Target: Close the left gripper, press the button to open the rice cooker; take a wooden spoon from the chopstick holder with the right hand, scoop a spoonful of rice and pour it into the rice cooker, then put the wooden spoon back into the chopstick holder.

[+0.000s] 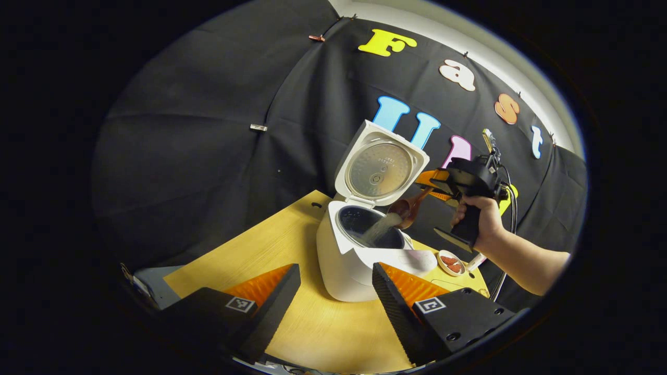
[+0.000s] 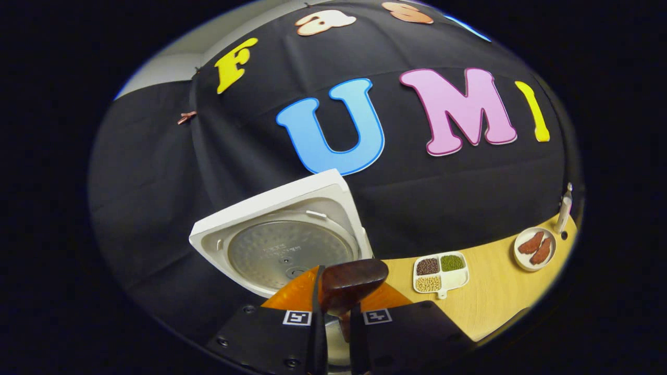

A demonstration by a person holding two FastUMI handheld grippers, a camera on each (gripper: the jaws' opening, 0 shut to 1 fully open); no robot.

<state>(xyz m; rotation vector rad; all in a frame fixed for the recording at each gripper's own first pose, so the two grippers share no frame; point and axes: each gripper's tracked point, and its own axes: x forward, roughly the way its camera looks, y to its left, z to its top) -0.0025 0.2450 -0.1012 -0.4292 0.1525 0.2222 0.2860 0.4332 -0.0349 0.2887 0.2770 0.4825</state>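
Left gripper view: the white rice cooker [image 1: 354, 260] stands on the yellow wooden table [image 1: 323, 328] near centre, its lid [image 1: 380, 166] swung up and open at about 12 o'clock from the pot. The dark inner pot [image 1: 365, 221] is exposed. At 2 o'clock from the cooker a hand [image 1: 482, 216] holds the right gripper [image 1: 435, 185], which grips the wooden spoon [image 1: 409, 205]; the spoon is tilted over the pot and white rice [image 1: 380, 229] streams from its bowl into the pot. A small round dish with reddish slices [image 1: 451, 262] sits on the table at 3 o'clock from the cooker. The left gripper [image 1: 336, 307] is released, its two black fingers spread wide at 6 o'clock, apart from the cooker.

Right gripper view: the right gripper [image 2: 333, 333] is clenched on the handle of the wooden spoon [image 2: 351, 284], whose dark brown bowl rises just above the fingers at 6 o'clock. The open lid [image 2: 281, 239] fills the area at 9 o'clock from the spoon. On the table [image 2: 495, 297], a white divided dish of beans and grains [image 2: 440, 272] lies at 3 o'clock, and the round dish with reddish slices [image 2: 535, 248] farther out toward 3 o'clock.
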